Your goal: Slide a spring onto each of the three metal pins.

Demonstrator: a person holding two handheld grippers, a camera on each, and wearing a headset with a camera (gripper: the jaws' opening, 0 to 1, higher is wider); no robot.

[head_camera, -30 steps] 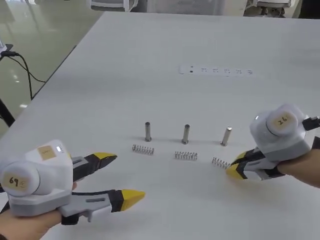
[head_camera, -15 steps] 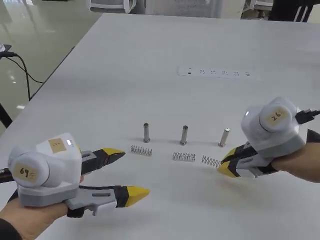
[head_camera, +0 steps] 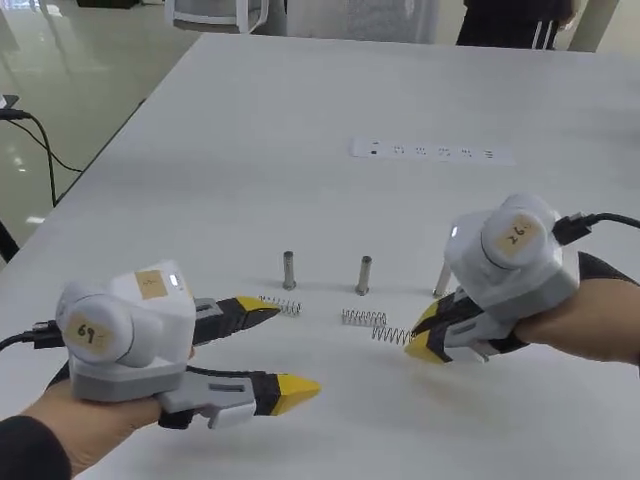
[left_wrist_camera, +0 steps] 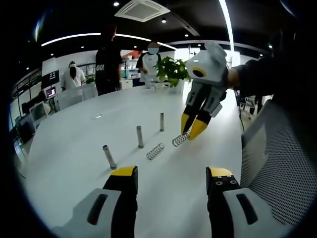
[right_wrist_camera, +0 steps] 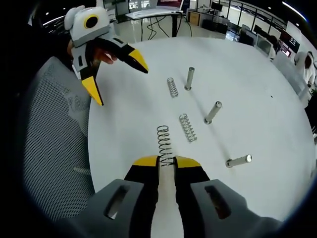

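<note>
Three short metal pins stand in a row on the white table: left pin (head_camera: 289, 270), middle pin (head_camera: 365, 275), and right pin (head_camera: 440, 279), partly hidden behind my right gripper (head_camera: 418, 338). That gripper is shut on one end of a spring (head_camera: 392, 333), (right_wrist_camera: 164, 140), which sticks out from its yellow tips in front of the middle pin. A second spring (head_camera: 363, 318) lies before the middle pin. A third spring (head_camera: 287, 303) lies before the left pin, close to the upper tip of my left gripper (head_camera: 285, 348). The left gripper (left_wrist_camera: 172, 173) is open, with nothing between its jaws.
A white power strip (head_camera: 430, 152) lies farther back on the table. The table's left edge (head_camera: 120, 125) drops to the floor, where a black cable runs. People stand beyond the far end of the table in the left gripper view.
My right gripper has closed on the right-hand spring and carried it left, away from the right pin. My left gripper has drifted slightly right, still open.
</note>
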